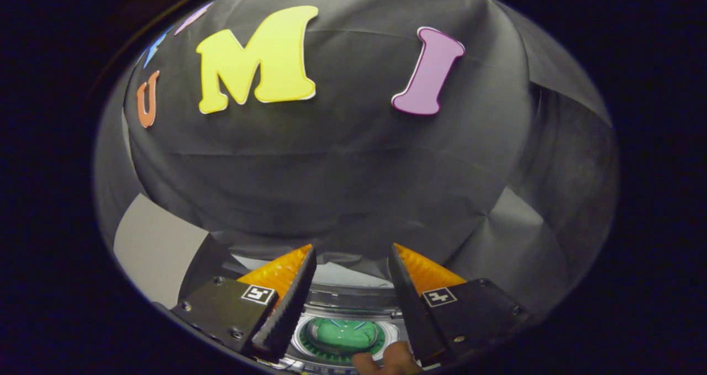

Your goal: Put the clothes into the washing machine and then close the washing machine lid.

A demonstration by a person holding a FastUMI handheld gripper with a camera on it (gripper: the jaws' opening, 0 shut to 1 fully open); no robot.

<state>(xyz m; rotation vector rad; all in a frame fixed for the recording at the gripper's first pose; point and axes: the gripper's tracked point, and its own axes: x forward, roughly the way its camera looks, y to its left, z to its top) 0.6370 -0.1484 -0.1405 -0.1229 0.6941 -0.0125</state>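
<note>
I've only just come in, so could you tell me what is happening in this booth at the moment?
A person is holding a handheld gripper above a small washing machine. Its fingers are spread open with nothing between them, pointing mostly at the black cloth wall. Down between the fingers, something green lies in the machine's round drum opening, probably the clothing, though it is too small to be sure. A fingertip shows at the machine's near edge. Whether the lid is closed cannot be told.

You see green clothes inside the silver-grey washing machine; pale grey desk; black booth wall.
</note>
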